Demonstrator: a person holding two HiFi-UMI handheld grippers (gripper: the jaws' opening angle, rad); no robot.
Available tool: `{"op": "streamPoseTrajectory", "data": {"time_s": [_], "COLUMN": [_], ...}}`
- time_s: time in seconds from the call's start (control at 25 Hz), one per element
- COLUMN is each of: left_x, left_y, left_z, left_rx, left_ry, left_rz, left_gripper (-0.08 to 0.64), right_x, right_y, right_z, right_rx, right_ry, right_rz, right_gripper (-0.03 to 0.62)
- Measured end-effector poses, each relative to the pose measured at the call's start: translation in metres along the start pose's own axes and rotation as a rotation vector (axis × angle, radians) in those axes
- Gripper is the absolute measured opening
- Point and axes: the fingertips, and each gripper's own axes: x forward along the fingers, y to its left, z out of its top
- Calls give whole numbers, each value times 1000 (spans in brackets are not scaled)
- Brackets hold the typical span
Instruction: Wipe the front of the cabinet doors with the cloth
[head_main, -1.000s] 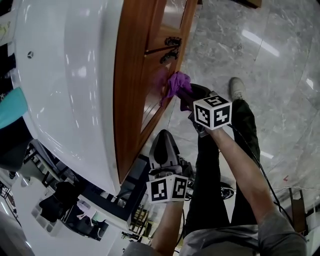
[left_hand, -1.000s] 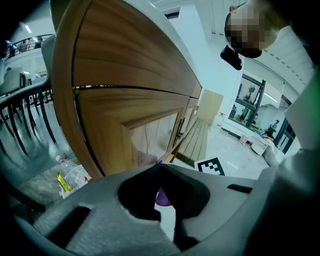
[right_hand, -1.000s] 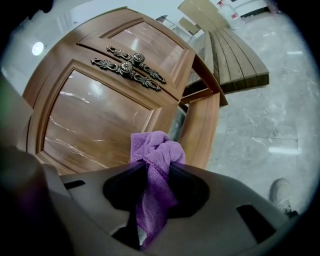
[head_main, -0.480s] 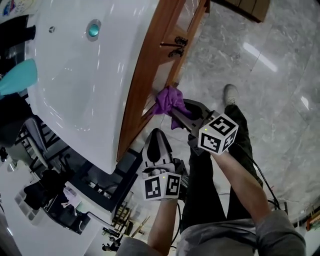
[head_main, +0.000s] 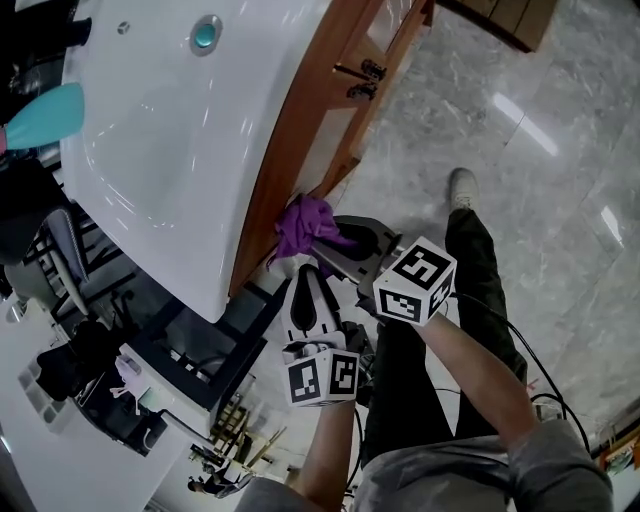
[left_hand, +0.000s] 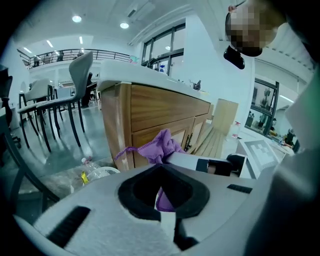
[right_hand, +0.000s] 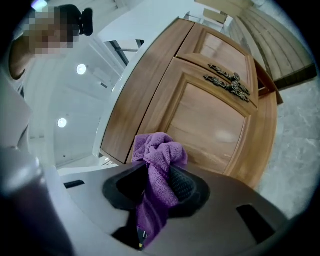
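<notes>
A purple cloth (head_main: 305, 225) is bunched in my right gripper (head_main: 325, 240), which is shut on it. The cloth rests against the wooden cabinet front (head_main: 300, 150) near its left end, well away from the dark ornate door handles (head_main: 360, 72). In the right gripper view the cloth (right_hand: 159, 150) sits before a panelled door (right_hand: 210, 125), with the right gripper (right_hand: 159, 172) clamped on it. My left gripper (head_main: 303, 285) hangs just below the cloth, jaws together and holding nothing. Its own view shows the cloth (left_hand: 157, 147) and the left gripper (left_hand: 162, 200).
A white basin top (head_main: 170, 120) with a teal drain (head_main: 207, 32) overhangs the cabinet. Grey marble floor (head_main: 540, 90) lies to the right, with a person's shoe (head_main: 463, 185). Chairs (left_hand: 75, 85) and a bottle in a basket (left_hand: 92, 172) stand left of the cabinet.
My right gripper has slid the cloth along the cabinet front, from beside the door handles to the near left end. The left gripper has stayed close below it.
</notes>
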Motion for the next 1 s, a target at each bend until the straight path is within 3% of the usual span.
{"op": "streamPoseTrajectory", "data": {"time_s": [0.28, 0.64, 1.0], "left_x": [-13, -19, -15], "left_y": [17, 28, 28], "left_z": [-8, -12, -28], "left_rx": [2, 6, 2], "left_ry": [-20, -20, 8], "left_rz": [-43, -77, -89], "left_gripper": [6, 6, 6], "right_x": [16, 22, 25], "right_y": [8, 5, -23], "right_z": [-19, -15, -24], "right_rx": [-50, -81, -72], "right_ry": [10, -23, -25], "right_rz": [-19, -53, -124], "right_gripper": [107, 107, 107]}}
